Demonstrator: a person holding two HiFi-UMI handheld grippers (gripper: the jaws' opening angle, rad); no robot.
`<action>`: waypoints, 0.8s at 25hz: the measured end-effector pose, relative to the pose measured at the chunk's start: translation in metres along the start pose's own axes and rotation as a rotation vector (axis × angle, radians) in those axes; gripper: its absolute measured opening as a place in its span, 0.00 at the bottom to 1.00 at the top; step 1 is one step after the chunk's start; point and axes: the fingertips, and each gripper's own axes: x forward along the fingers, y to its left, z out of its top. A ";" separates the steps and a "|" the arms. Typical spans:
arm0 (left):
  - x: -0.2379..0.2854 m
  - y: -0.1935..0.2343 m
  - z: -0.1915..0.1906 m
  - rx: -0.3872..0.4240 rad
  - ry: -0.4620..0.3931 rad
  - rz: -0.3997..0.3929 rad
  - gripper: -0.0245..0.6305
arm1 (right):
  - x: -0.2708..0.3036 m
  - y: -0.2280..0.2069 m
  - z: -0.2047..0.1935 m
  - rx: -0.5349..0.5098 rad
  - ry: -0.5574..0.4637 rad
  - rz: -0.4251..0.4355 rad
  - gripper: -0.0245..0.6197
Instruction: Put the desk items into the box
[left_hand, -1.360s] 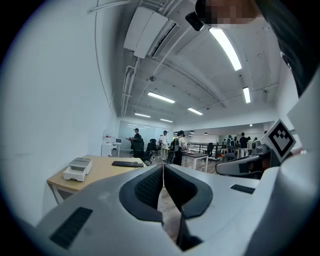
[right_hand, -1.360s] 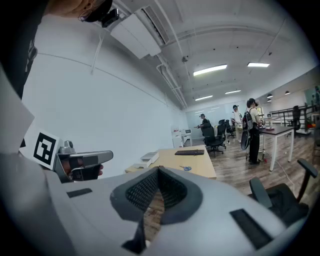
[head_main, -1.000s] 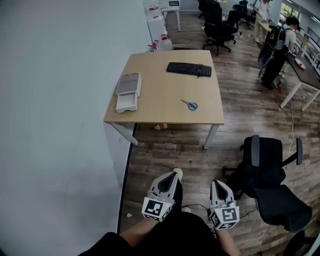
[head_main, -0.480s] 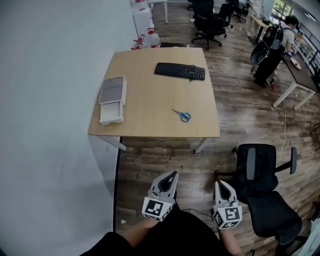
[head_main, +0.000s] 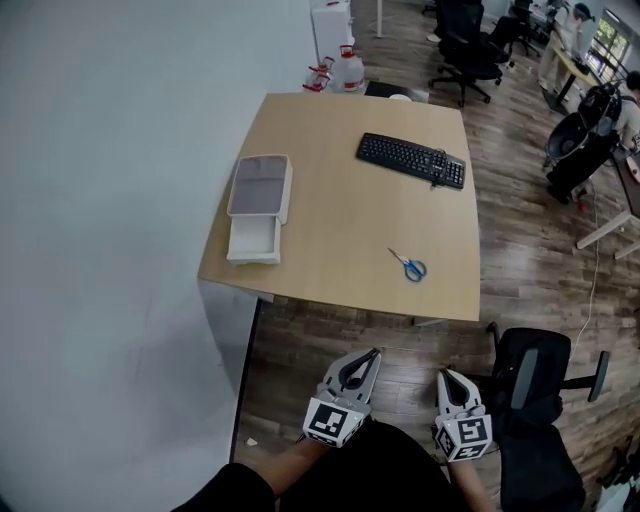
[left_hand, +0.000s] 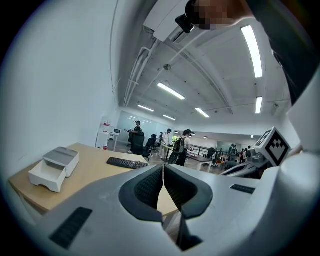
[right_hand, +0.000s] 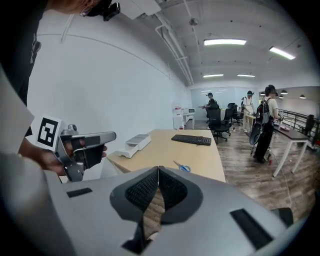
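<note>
A wooden desk (head_main: 340, 250) stands ahead of me. On it lie a white box with a grey lid (head_main: 258, 205) at the left, a black keyboard (head_main: 411, 160) at the far right and blue-handled scissors (head_main: 408, 266) near the front edge. Both grippers hang over the floor, short of the desk. My left gripper (head_main: 372, 354) is shut, its pads meeting with nothing between them (left_hand: 163, 167). My right gripper (head_main: 445, 375) is likewise shut and empty (right_hand: 158, 170). The right gripper view shows the scissors (right_hand: 182, 167), the keyboard (right_hand: 192, 140), the box (right_hand: 136, 144) and the left gripper (right_hand: 82, 147).
A white wall runs along the left side. A black office chair (head_main: 535, 400) stands at the right of my right gripper. Water jugs (head_main: 345, 70) sit behind the desk. More chairs, desks and people fill the far right of the room.
Both grippers have moved forward toward the desk, which now looks nearer and larger. The office chair has slid toward the lower right of the head view. Both jaws stay shut.
</note>
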 end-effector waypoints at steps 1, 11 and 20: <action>0.004 0.007 0.006 -0.022 -0.013 0.000 0.07 | 0.010 -0.003 0.007 -0.009 0.011 0.000 0.13; 0.028 0.084 0.015 -0.017 0.018 0.017 0.07 | 0.085 -0.023 0.065 -0.018 -0.015 -0.081 0.13; 0.034 0.096 0.033 -0.055 0.009 0.062 0.07 | 0.120 -0.036 0.076 -0.003 -0.037 0.021 0.13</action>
